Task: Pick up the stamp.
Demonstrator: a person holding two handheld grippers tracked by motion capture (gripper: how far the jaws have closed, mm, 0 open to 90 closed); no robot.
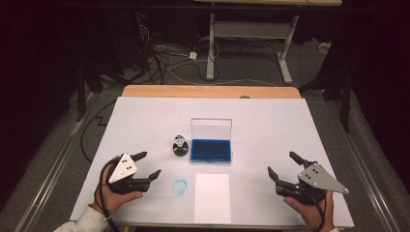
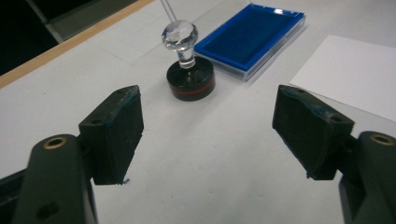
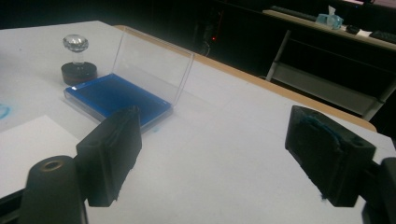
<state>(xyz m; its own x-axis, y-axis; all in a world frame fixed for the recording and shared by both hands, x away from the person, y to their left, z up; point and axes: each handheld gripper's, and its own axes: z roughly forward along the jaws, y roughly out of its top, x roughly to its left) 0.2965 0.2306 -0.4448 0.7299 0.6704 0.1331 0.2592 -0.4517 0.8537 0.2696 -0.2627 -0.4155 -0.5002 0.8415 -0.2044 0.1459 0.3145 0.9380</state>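
Note:
A round black stamp with a clear crystal knob (image 1: 180, 145) (image 2: 188, 65) (image 3: 77, 59) stands upright left of a blue ink pad (image 1: 211, 150) (image 2: 250, 38) (image 3: 116, 99), whose clear lid is raised at the back. A blank white paper sheet (image 1: 212, 197) (image 2: 352, 74) lies in front of the pad, with a blue ring stamp mark (image 1: 180, 187) to its left. My left gripper (image 1: 147, 166) (image 2: 208, 135) rests at front left, open and empty, pointing toward the stamp. At front right my right gripper (image 1: 283, 166) (image 3: 215, 156) is open and empty.
A white mat (image 1: 145, 121) covers the wooden table (image 1: 208, 91). Beyond the far edge lie floor cables (image 1: 164, 58) and a desk frame (image 1: 251, 34). A person's hands hold both grippers at the near edge.

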